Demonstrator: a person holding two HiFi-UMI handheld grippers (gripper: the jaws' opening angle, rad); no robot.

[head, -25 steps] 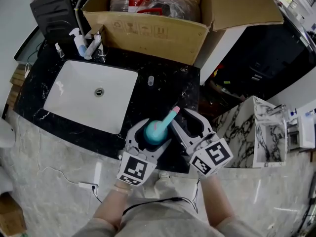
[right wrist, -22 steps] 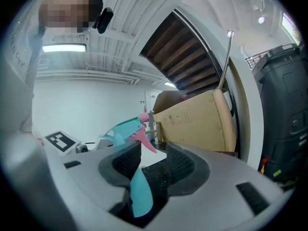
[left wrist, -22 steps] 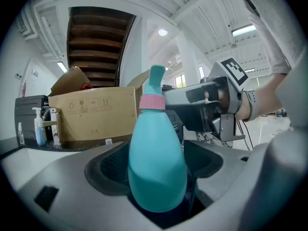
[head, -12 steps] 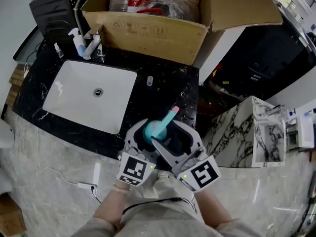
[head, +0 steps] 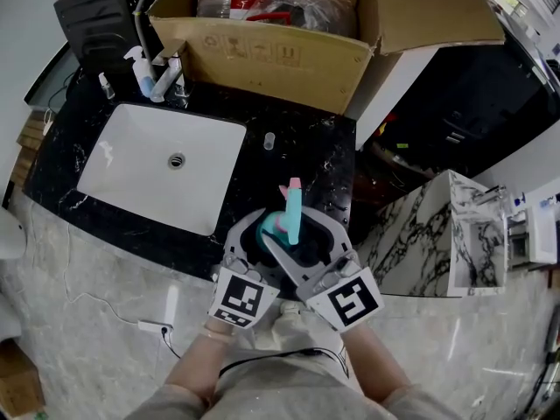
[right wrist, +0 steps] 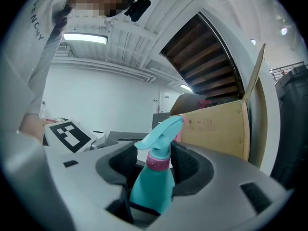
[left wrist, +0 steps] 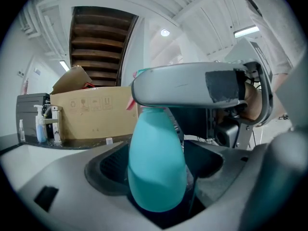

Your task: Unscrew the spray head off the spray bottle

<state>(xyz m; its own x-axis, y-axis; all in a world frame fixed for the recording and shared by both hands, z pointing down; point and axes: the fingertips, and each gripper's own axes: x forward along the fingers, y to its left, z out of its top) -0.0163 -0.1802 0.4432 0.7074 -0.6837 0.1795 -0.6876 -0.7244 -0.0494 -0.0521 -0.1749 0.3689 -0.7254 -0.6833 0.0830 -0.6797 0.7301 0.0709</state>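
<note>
A teal spray bottle point(head: 268, 232) stands upright over the near edge of the black counter point(head: 302, 151). My left gripper point(head: 262, 234) is shut on its body point(left wrist: 156, 167). The teal spray head point(head: 292, 206) with its pink collar point(right wrist: 159, 161) sits between the jaws of my right gripper point(head: 299, 231). These jaws have just been closing, and the pads hold the neck and head point(right wrist: 161, 134). One right finger point(left wrist: 192, 85) crosses above the bottle in the left gripper view. The nozzle points away from me.
A white sink point(head: 157, 169) lies to the left in the counter. A soap dispenser point(head: 140, 70) stands by the tap. A large open cardboard box point(head: 262, 51) fills the back. A small clear cap point(head: 268, 141) sits behind the bottle. A marble-patterned block point(head: 446, 226) is at right.
My right gripper came in from the right and closed round the spray head. The nozzle swung from pointing up-right to pointing straight away. The left gripper and bottle body stayed put.
</note>
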